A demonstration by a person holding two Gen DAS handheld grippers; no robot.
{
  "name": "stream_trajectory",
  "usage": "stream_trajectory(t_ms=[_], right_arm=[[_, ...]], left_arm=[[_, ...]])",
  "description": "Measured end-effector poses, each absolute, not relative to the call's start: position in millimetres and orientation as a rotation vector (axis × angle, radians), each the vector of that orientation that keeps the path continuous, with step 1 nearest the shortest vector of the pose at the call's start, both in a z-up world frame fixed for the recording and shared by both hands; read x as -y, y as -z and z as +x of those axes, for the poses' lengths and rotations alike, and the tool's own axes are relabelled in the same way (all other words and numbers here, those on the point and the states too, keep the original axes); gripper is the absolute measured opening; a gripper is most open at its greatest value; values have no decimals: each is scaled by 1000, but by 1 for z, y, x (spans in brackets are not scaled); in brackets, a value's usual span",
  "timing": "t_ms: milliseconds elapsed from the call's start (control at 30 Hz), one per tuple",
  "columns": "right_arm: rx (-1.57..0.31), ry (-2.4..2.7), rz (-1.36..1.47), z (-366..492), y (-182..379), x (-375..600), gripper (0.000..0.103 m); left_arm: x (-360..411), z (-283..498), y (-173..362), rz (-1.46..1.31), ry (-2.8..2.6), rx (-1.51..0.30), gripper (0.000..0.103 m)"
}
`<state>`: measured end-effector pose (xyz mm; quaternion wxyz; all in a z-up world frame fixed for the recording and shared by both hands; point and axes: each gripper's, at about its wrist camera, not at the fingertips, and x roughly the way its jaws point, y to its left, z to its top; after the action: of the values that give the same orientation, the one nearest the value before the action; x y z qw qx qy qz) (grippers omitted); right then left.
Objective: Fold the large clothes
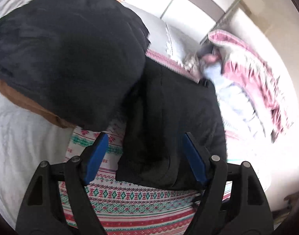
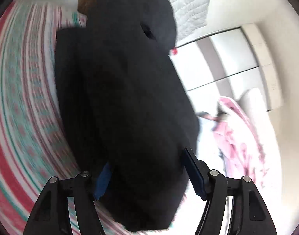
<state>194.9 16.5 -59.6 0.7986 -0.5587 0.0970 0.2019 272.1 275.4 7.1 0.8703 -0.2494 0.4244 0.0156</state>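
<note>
Large dark navy garment [image 1: 169,105], thick and soft; lower part lying flat on a patterned striped bedspread. Upper part raised in a bulging fold [image 2: 130,98]; edges blurred.

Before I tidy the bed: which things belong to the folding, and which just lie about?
Folding: dark garment, left gripper, right gripper.
Lying about: patterned bedspread, pink-and-white heap, brown cloth, white quilt.

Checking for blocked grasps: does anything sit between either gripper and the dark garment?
Nothing visible does. The dark garment lies directly between the open jaws of the left gripper, over the patterned bedspread. In the right wrist view it likewise fills the gap of the right gripper.
</note>
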Motion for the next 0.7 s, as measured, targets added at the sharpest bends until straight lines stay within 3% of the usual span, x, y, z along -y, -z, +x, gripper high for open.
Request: stream_trajectory(t_ms=[167,233,300,367,433,700], right_arm=[[-123,-349,-1259,193,81,0,66],[-104,-328,-1287,191,88,1,42],[-84,-280,-1331,193,93,4,32],[-105,-266,-1335,193,94,11,30],[-142,-252,-1327,198,93,18,29],[-148,-293,-1430,180,119,14,28]], left_arm=[[-251,291,25,-413,-104,-969,78],[-244,299,34,-393,-122,-976,77],[-240,303,41,-416,-112,-986,67],[-235,304,42,-426,-79,-990,59],[-229,304,41,-450,-6,-993,44],[-223,311,51,-356,-27,-1000,41]])
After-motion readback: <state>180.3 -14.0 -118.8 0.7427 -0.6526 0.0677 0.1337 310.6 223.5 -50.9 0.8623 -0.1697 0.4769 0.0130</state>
